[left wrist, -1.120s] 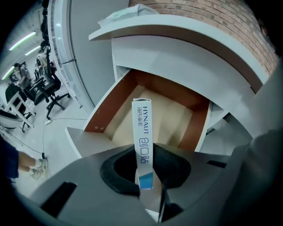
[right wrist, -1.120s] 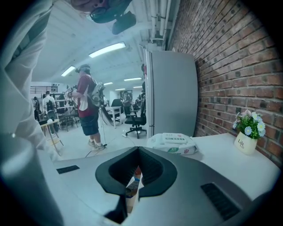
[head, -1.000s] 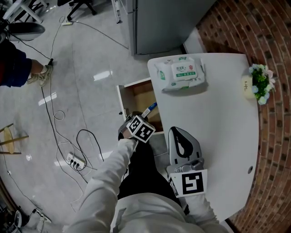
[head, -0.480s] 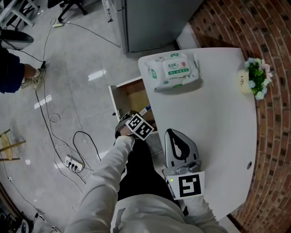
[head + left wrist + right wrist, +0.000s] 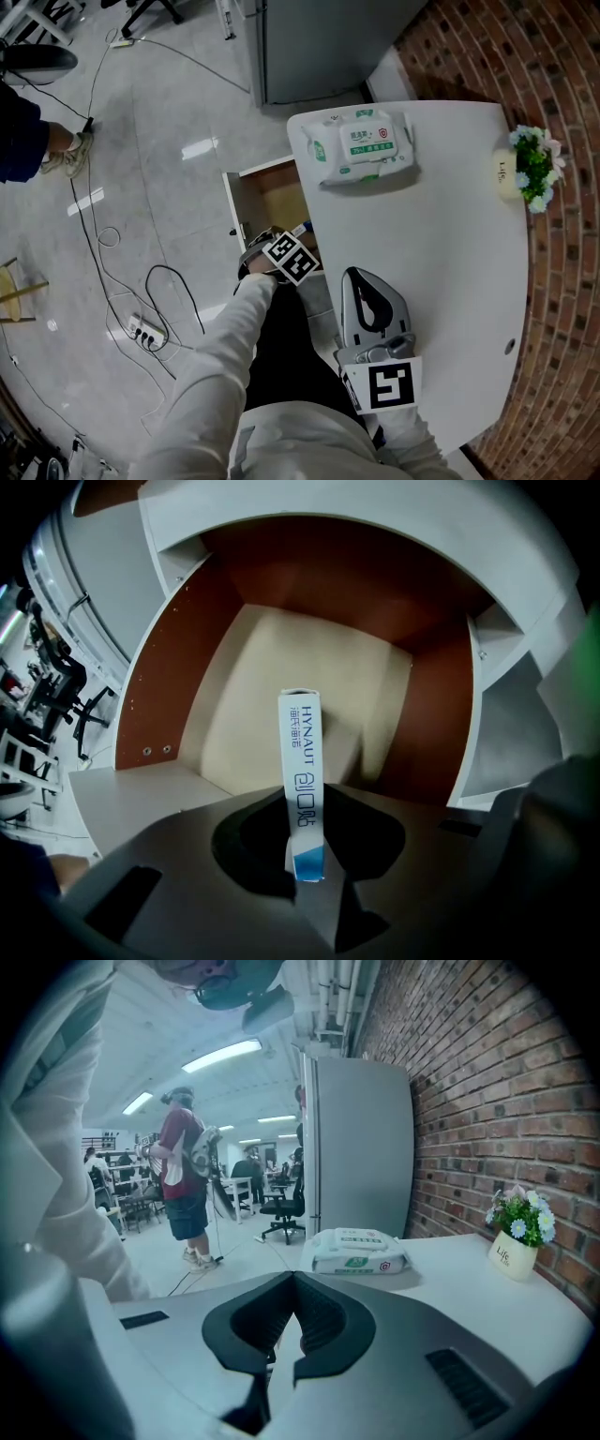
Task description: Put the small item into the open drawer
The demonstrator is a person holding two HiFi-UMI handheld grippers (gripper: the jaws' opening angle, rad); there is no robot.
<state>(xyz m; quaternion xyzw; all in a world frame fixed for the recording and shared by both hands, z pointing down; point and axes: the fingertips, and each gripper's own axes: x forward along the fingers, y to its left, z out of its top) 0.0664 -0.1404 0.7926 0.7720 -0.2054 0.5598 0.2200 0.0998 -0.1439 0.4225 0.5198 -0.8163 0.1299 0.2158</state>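
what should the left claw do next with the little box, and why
Probably ease the left claw a little lower, then open it. It grips the slim white and blue box right over the drawer, whose bare bottom lies straight below, so a short drop should land it inside.

Slim white box (image 5: 301,761) with blue lettering and blue end, drawer (image 5: 169,696) with red-brown walls and cream base, white worktop (image 5: 441,253), white wipes pack (image 5: 361,145) printed green, red-brown brick wall (image 5: 562,56), pale grey floor (image 5: 169,141)
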